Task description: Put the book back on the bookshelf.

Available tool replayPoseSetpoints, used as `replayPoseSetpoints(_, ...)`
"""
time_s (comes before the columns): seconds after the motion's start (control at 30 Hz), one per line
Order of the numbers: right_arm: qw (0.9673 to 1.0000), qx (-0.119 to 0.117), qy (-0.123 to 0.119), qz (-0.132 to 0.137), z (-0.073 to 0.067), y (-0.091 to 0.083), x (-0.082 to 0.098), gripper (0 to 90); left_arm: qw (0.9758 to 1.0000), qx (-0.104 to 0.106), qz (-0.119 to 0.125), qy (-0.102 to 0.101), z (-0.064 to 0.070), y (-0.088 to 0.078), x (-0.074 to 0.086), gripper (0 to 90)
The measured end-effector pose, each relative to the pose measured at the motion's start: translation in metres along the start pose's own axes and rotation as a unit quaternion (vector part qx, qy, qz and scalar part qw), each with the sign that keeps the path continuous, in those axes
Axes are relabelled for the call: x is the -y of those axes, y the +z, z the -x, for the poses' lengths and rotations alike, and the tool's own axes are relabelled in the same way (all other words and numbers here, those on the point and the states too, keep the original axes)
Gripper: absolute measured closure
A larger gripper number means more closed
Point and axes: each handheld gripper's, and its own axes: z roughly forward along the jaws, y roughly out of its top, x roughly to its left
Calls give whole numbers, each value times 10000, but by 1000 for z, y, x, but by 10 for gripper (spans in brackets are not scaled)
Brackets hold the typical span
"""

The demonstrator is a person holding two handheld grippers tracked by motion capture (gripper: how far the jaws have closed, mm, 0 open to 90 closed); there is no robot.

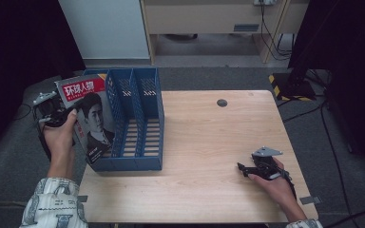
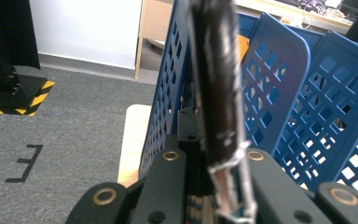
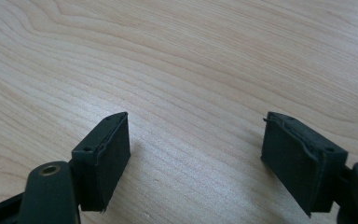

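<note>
High view: your left hand-held gripper [image 1: 59, 118] is clamped on the glossy red-titled portrait magazine [image 1: 89, 118], upright, long axis vertical, just left of the blue perforated plastic three-slot file rack [image 1: 138, 121]. The leftmost slot lies immediately right. Your right hand-held gripper [image 1: 247, 169] rests open on the wooden surface [image 1: 204, 137], well apart.

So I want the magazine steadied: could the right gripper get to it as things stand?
Probably yes. The right gripper rests open on the table with bare wood between, though the blue file rack shields most of the magazine.
</note>
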Motion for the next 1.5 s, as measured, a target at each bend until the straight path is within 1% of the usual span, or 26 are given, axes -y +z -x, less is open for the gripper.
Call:
replayPoseSetpoints(0.1,10000,-3,3,2,0,0,0,236,10000,10,-48,37,0,0,-4,842)
replayPoseSetpoints(0.23,10000,-5,4,2,0,0,0,236,10000,-2,16,22,1,0,-9,826)
replayPoseSetpoints(0.33,10000,-4,0,2,0,0,0,236,10000,-21,-28,47,1,2,-12,808)
replayPoseSetpoints(0.37,10000,-2,0,1,0,0,0,236,10000,-21,-24,36,0,2,-13,809)
replayPoseSetpoints(0.4,10000,-3,0,2,0,0,0,236,10000,25,-21,32,0,2,-14,814)
replayPoseSetpoints(0.43,10000,-5,1,2,0,0,0,236,10000,28,-42,46,1,2,-15,842)
replayPoseSetpoints(0.47,10000,-7,5,-1,0,0,0,236,9999,6,-58,96,1,3,-15,852)
replayPoseSetpoints(0.57,10000,-15,14,-8,0,0,0,236,10000,-10,-36,92,3,0,-14,861)
replayPoseSetpoints(0.63,10000,-15,14,-7,0,0,0,236,10000,-10,40,90,3,-2,-13,863)
replayPoseSetpoints(0.7,10000,-16,12,-6,0,0,0,236,9999,95,133,-22,3,-5,-12,865)
replayPoseSetpoints(0.8,10000,-7,0,0,0,0,0,236,9995,123,268,-64,2,-9,-11,865)
replayPoseSetpoints(0.87,10000,-5,1,1,0,0,0,236,9991,133,390,-32,3,-12,-9,866)
replayPoseSetpoints(0.97,10000,-4,-5,2,0,0,0,236,9985,118,533,83,6,-15,-8,866)
replayPoseSetpoints(1.1,10000,-3,-5,0,0,0,0,236,9979,108,615,181,10,-20,-7,866)
replayPoseSetpoints(1.17,10000,-5,-3,2,0,0,0,236,9974,89,687,194,12,-22,-6,866)
replayPoseSetpoints(1.23,10000,-2,-6,1,0,0,0,236,9969,140,757,156,12,-24,-5,866)
replayPoseSetpoints(1.27,10000,-3,-5,0,0,0,0,236,9969,106,766,165,12,-25,-5,866)
replayPoseSetpoints(1.3,10000,-1,-6,-1,0,0,0,236,9966,123,797,162,12,-26,-4,866)
replayPoseSetpoints(1.37,10000,-4,-5,1,0,0,0,236,9961,118,852,210,12,-28,-3,866)
replayPoseSetpoints(1.43,10000,-4,-18,1,0,0,0,236,9956,127,906,179,12,-29,-2,866)
replayPoseSetpoints(1.5,10000,-5,-9,-6,0,0,0,236,9945,146,1035,100,11,-31,0,866)
